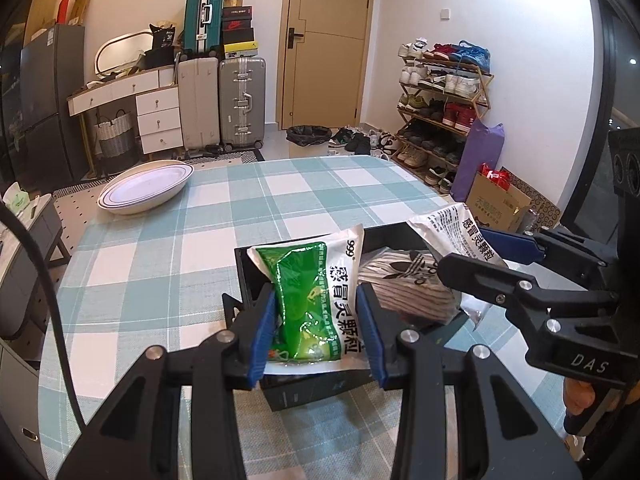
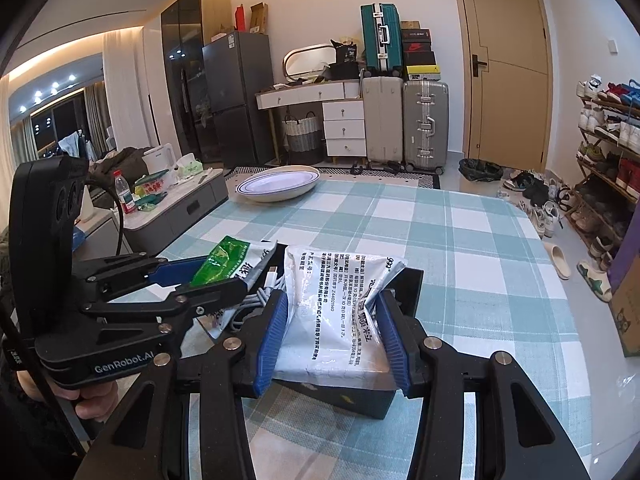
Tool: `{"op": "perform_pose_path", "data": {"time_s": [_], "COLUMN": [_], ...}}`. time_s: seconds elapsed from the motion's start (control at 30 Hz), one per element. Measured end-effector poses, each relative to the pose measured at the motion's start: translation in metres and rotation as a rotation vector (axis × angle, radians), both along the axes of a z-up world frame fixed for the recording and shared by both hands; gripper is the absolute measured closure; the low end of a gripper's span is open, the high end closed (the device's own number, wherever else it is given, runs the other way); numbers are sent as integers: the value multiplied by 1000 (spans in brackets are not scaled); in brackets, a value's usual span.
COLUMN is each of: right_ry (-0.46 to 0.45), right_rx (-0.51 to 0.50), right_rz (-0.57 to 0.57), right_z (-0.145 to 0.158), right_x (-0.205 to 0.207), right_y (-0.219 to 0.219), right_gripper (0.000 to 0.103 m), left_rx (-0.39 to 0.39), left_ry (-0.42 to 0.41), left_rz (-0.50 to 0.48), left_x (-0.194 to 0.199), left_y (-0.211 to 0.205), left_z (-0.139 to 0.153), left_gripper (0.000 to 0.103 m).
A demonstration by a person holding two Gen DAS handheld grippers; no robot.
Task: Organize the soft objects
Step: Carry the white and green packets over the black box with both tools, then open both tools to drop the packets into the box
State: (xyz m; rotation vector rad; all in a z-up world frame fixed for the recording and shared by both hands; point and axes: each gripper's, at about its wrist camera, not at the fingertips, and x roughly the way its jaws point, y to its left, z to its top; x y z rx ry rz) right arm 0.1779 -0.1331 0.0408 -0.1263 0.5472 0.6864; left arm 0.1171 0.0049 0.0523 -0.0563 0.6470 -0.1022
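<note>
My left gripper point(image 1: 316, 300) is shut on a green and white sachet pack point(image 1: 304, 272), held upright over a black box point(image 1: 304, 394) on the checked tablecloth point(image 1: 280, 200). To its right, my right gripper point(image 1: 460, 252) is shut on a second pack point(image 1: 452, 228), whose white printed back faces up. A striped Adidas item in clear wrap point(image 1: 404, 284) lies inside the box. In the right wrist view the right gripper point(image 2: 332, 300) pinches the white pack point(image 2: 336, 292) above the box point(image 2: 360, 398). The left gripper point(image 2: 220, 276) holds the green pack point(image 2: 224, 254) at the left, and a white cable point(image 2: 264, 292) lies in the box.
A white oval plate point(image 1: 144, 192) point(image 2: 280, 184) sits at the table's far left corner. Beyond the table stand suitcases point(image 1: 242, 104), a shoe rack point(image 1: 440, 100) and a cardboard box point(image 1: 500, 200) on the floor. A low side table point(image 2: 180, 204) holds a bottle and clutter.
</note>
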Motion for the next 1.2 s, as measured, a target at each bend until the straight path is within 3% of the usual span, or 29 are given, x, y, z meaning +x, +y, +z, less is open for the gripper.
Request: {"op": "perform_pose_path", "data": {"time_s": [0.6, 0.9, 1.1, 1.2], "right_ry": [38, 63, 47, 16], "right_rx": [-114, -101, -64, -43], "right_rz": [-26, -9, 7, 3], "right_z": [-20, -27, -24, -17], "right_x": [45, 53, 47, 38], "right_y": [24, 25, 19, 12], "right_gripper": [57, 57, 53, 43], "left_rx": [68, 50, 50, 68], "left_ry": [44, 54, 62, 38], "left_rz": [3, 7, -9, -16], "left_x": [29, 33, 28, 18], "left_y": [-11, -9, -8, -8], "left_z": [-26, -28, -23, -17], "left_gripper": [64, 61, 43, 37]}}
